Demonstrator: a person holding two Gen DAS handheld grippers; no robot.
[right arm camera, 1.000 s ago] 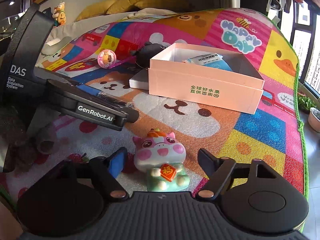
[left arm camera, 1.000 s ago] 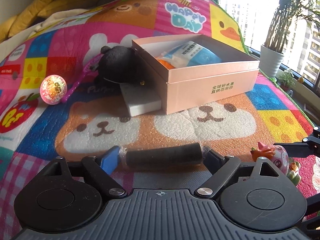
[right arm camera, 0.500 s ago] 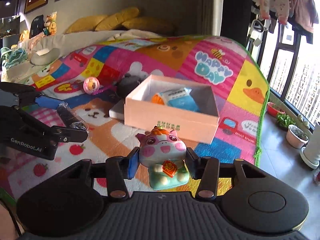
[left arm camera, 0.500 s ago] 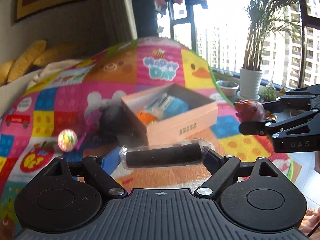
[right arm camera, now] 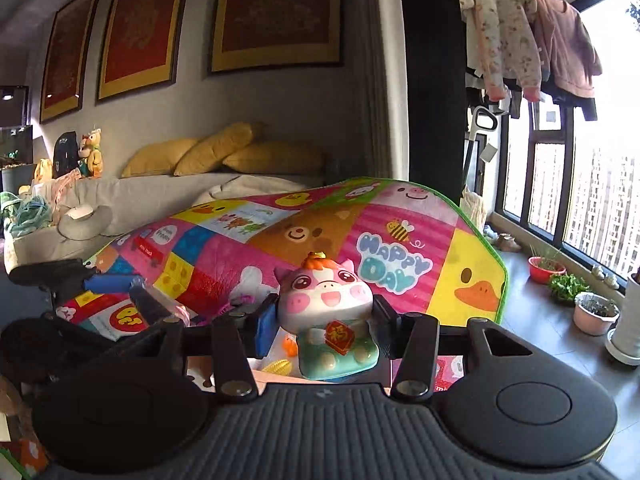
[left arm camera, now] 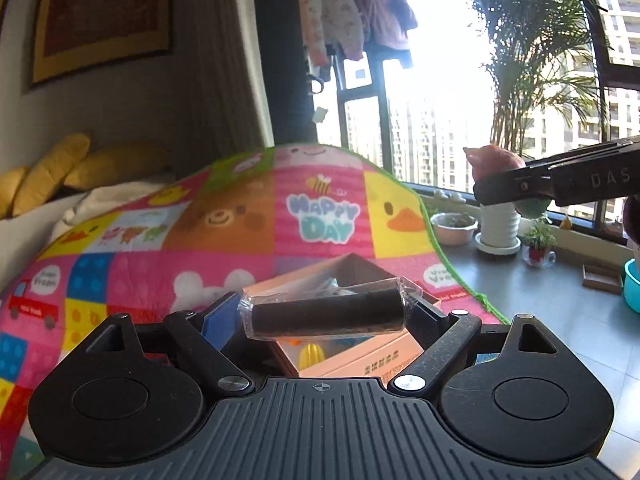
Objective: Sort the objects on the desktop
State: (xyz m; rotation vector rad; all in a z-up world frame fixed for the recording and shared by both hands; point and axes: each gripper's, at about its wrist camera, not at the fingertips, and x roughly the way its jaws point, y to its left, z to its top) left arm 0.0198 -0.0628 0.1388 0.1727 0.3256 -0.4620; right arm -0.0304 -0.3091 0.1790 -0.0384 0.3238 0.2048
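above the pink box [left arm camera: 360,360] the left gripper [left arm camera: 326,316] was clamped on a black roll [left arm camera: 326,314] in clear wrap. off to its right, the right gripper [right arm camera: 324,320] squeezed a pig toy [right arm camera: 326,316], both held up over the colourful mat [right arm camera: 400,248].

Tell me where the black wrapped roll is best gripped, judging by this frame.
Grip the black wrapped roll at its two flat ends, coming from the side with the claw across its length, as the left claw does now. It lies level, and end-on pads stop the round body rolling out.
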